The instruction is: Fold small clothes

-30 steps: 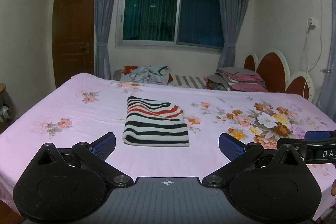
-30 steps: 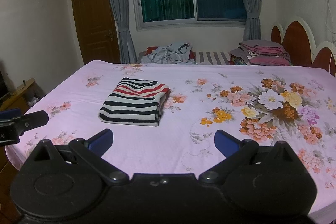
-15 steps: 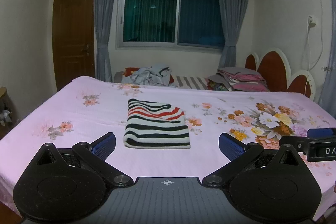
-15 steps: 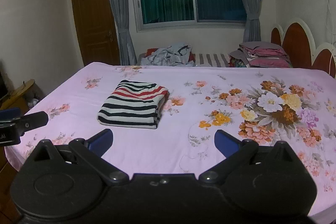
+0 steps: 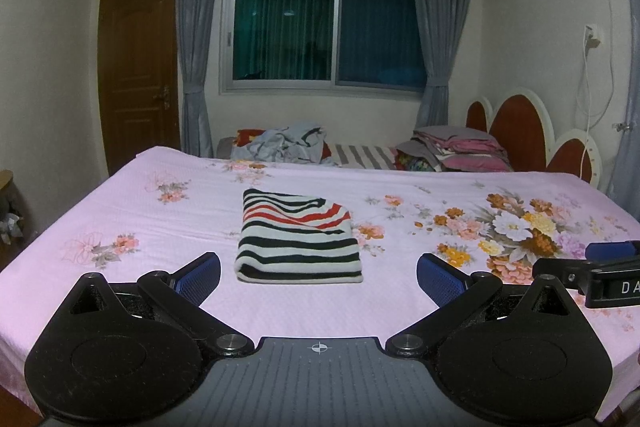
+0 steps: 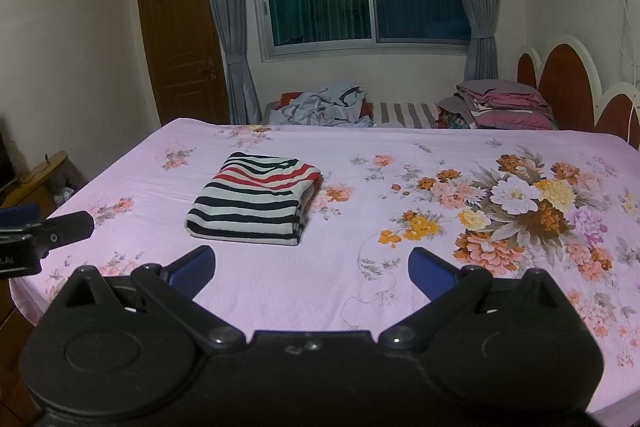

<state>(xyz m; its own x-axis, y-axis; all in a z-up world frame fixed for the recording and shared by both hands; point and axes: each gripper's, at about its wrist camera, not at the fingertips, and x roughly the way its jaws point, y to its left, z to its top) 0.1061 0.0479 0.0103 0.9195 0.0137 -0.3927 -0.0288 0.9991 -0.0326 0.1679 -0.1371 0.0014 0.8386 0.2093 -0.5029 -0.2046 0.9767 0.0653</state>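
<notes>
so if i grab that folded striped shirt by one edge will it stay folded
Probably not. The striped shirt is soft knit in loose stacked layers, so it would likely droop and unfold. It looks light. Pushed, it may bunch on the pink bedsheet rather than slide.

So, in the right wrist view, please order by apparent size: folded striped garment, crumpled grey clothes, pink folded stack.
1. Folded striped garment, nearest, so unsure.
2-3. Crumpled grey clothes and pink folded stack look alike.

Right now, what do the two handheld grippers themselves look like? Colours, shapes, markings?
Both match. The left gripper has matte black scissor-link fingers on rounded black housings, blue ribbed pads, silver pivot pins, and a grey ribbed centre plate with a white crosshair mark. The right gripper is all black with blue pads; its side shows white letters "DA". No cables or sleeves visible.
</notes>
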